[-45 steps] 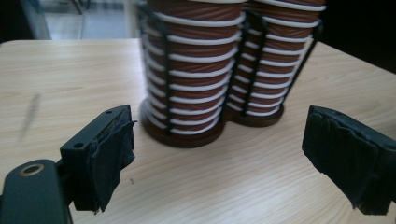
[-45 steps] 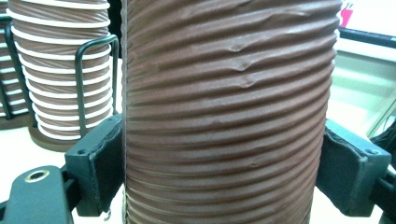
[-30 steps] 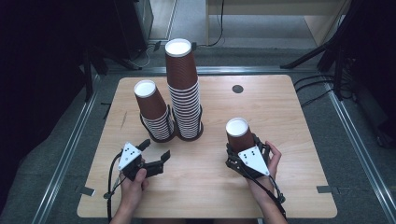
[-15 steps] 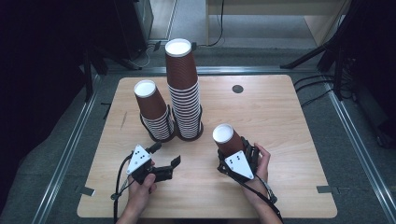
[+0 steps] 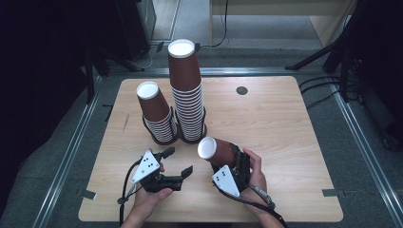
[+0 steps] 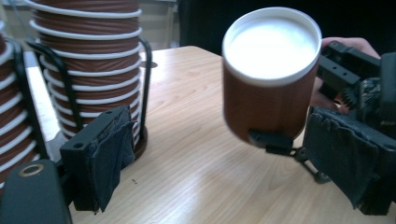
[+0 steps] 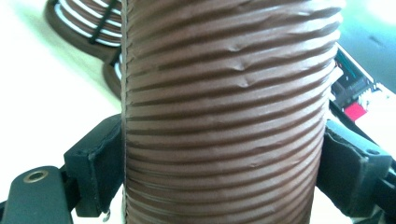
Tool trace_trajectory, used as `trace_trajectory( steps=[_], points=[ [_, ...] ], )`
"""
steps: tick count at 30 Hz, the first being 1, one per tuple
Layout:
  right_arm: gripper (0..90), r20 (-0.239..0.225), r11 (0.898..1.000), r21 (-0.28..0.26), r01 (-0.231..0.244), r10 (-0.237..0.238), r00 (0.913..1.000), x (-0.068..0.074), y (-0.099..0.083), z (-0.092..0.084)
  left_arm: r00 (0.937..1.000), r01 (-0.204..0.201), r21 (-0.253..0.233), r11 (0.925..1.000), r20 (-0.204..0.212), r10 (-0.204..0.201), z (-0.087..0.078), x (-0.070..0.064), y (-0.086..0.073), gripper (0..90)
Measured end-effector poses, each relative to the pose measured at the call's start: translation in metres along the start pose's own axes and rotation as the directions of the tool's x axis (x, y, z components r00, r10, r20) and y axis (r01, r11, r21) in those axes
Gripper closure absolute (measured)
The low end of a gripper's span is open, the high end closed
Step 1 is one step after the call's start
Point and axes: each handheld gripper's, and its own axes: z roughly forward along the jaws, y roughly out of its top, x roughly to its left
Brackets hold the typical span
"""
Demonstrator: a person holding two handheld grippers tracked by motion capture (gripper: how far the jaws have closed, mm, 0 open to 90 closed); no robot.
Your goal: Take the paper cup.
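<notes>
My right gripper (image 5: 231, 159) is shut on a ribbed brown paper cup (image 5: 216, 151), low over the table's front middle. The cup tilts with its white end toward my left gripper (image 5: 177, 162), which is open and has nothing in it, a short way to the cup's left. In the left gripper view the cup (image 6: 271, 79) hangs ahead of the open jaws, nearer the right one. In the right gripper view both pads press the cup's (image 7: 224, 116) sides. Behind stand a tall cup stack (image 5: 187, 95) and a short cup stack (image 5: 154, 114), each in a black wire holder.
A small dark round disc (image 5: 242, 90) is set in the tabletop at the back right. The wooden table (image 5: 294, 142) is bare on its right half. Cables and dark stands lie on the floor beyond the table's edges.
My right gripper has carried the cup left and toward the front, and tipped it from upright to leaning toward the left gripper. The left gripper has shifted a little to the right.
</notes>
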Motion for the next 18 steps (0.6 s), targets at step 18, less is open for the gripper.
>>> trace_trajectory(
  steps=[18],
  points=[
    [12.9, -0.036, 0.983, -0.06, 0.172, -0.174, 0.9841, 0.02, 0.008, -0.007, 0.9988, -0.001, 0.04, 0.9992, 0.049, -0.001, 0.008, -0.01, 0.002, 6.5]
  ],
)
